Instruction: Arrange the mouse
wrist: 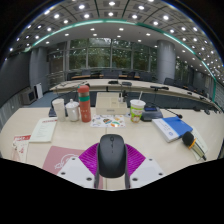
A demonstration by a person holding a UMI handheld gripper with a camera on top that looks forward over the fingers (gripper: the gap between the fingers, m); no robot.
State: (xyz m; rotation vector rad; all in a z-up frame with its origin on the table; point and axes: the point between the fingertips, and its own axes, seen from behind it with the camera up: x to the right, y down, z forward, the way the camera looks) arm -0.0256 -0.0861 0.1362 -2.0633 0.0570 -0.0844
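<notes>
Dark grey, rounded plastic computer mouse [111, 152] lying between the tongs [111, 163], on the purple round mat [95, 158] on the pale tabletop [30, 115]. Whether the magenta-padded fingers [88, 162] press on it or stand apart cannot be told. Beyond: red bottle [85, 103], green-lidded cup [137, 109], papers [44, 130]. Judged stage: mouse reached; final placement remains.
</notes>
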